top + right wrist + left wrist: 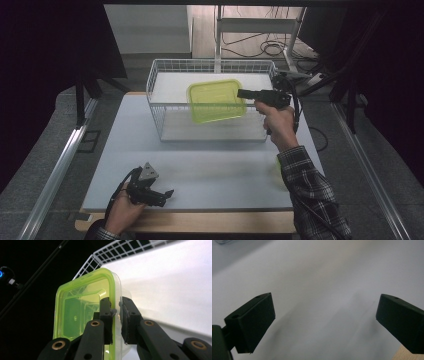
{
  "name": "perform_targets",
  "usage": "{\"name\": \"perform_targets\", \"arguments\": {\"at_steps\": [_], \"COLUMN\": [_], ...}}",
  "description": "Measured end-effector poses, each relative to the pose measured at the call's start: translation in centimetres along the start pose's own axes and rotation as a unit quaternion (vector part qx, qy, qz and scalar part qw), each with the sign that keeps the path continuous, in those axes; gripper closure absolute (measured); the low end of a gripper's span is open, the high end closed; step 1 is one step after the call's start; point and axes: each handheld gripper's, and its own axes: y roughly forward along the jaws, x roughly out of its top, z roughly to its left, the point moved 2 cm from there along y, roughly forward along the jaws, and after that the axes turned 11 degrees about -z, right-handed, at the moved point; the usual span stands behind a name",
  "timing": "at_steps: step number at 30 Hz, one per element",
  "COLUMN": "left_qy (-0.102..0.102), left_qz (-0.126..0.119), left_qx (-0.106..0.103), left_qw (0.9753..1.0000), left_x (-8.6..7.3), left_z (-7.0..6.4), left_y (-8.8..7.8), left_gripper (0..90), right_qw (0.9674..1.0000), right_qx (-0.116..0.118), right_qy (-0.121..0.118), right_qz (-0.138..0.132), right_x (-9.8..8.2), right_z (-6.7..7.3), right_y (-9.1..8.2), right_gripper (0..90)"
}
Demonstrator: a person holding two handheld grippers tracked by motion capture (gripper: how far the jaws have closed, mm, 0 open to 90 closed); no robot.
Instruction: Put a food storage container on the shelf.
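Note:
A translucent yellow-green plastic container [216, 101] hangs tilted above the white wire basket [159, 79], held by its right rim. My right gripper [246, 93] is shut on that rim; in the right gripper view its two black pads [106, 312] pinch the green edge of the container [75, 312] between them. My left gripper [169, 193] rests low near the table's front left edge, held in a hand. Its jaws stand wide apart over bare white tabletop, with its fingers [252, 323] holding nothing.
The white table [210, 170] has a wooden front edge [200, 222]. The wire basket stands at the far middle, with a white floor inside. Cables and a metal frame [260, 30] lie beyond the table. Something yellow-green [278, 167] peeks out by the right sleeve.

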Motion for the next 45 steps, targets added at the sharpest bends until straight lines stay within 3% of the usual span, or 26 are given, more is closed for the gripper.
{"name": "perform_targets", "arguments": {"at_steps": [12,26,38,45], "left_qy": [-0.002,0.000,0.002,0.003], "left_qz": [0.000,0.004,0.006,0.009], "left_qx": [0.000,0.000,-0.001,-0.002], "left_qw": [1.0000,1.0000,1.0000,1.0000], "left_x": [0.0,-0.1,-0.1,-0.1], "left_z": [0.0,0.0,-0.1,-0.1], "left_y": [0.0,0.1,0.1,0.1], "left_gripper": [2.2,2.3,2.4,2.4], "right_qw": [0.9990,0.9969,0.9960,0.9948], "right_qx": [-0.031,-0.067,-0.078,-0.092], "right_qy": [-0.011,-0.012,-0.008,-0.026], "right_qz": [-0.030,-0.039,-0.042,-0.037], "right_x": [2.5,3.2,3.3,3.4], "right_z": [0.3,-0.9,-1.4,-1.4], "right_y": [1.6,3.1,3.9,4.2], "right_gripper": [79.7,79.7,79.5,77.4]}}
